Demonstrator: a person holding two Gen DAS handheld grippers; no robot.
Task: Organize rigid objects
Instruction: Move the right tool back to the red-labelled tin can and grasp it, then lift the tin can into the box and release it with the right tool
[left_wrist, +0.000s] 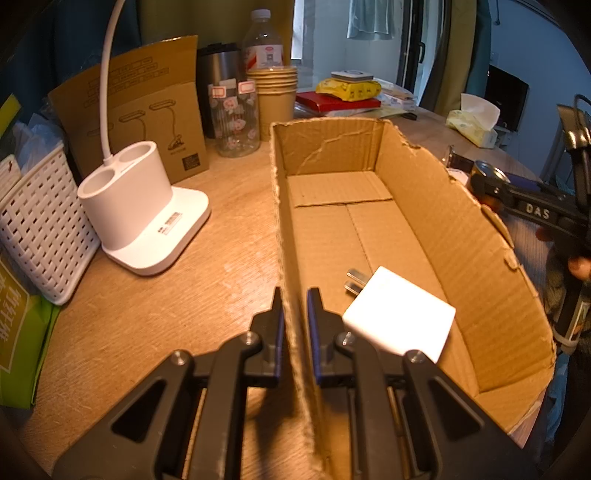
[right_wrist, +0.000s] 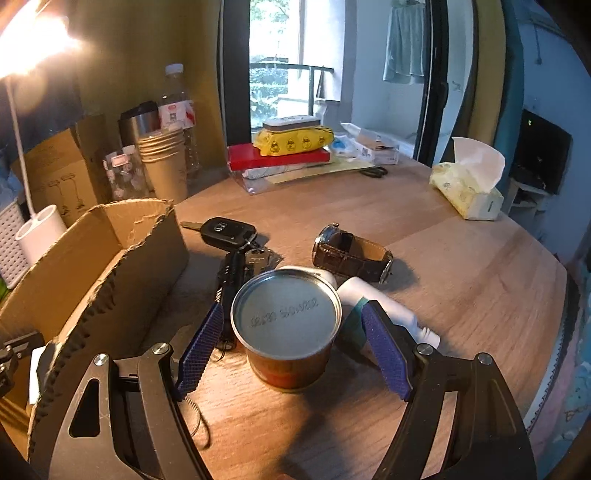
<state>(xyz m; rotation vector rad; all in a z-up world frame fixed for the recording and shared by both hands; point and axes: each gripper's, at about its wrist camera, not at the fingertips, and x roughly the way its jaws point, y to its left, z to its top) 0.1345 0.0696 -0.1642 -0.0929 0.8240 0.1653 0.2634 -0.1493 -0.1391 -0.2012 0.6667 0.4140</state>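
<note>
An open cardboard box (left_wrist: 461, 236) lies on the wooden table, with a white plug adapter (left_wrist: 400, 319) on its floor. My left gripper (left_wrist: 295, 299) is shut on the box's left wall. In the right wrist view the box (right_wrist: 110, 258) is at the left. My right gripper (right_wrist: 291, 325) is open, its jaws on either side of a small metal can (right_wrist: 286, 325) standing on the table, not touching it. Behind the can lie a white tube (right_wrist: 376, 299), a brown leather watch (right_wrist: 351, 253), a car key (right_wrist: 227, 230) and a black object (right_wrist: 231, 288).
A white lamp base (left_wrist: 144, 206), a white basket (left_wrist: 40, 229), a cardboard carton (left_wrist: 147, 107), a glass jar (left_wrist: 236, 118), paper cups (left_wrist: 275, 99) and bottles stand left of the box. A tissue pack (right_wrist: 469, 184) and stacked books (right_wrist: 284, 155) sit further back.
</note>
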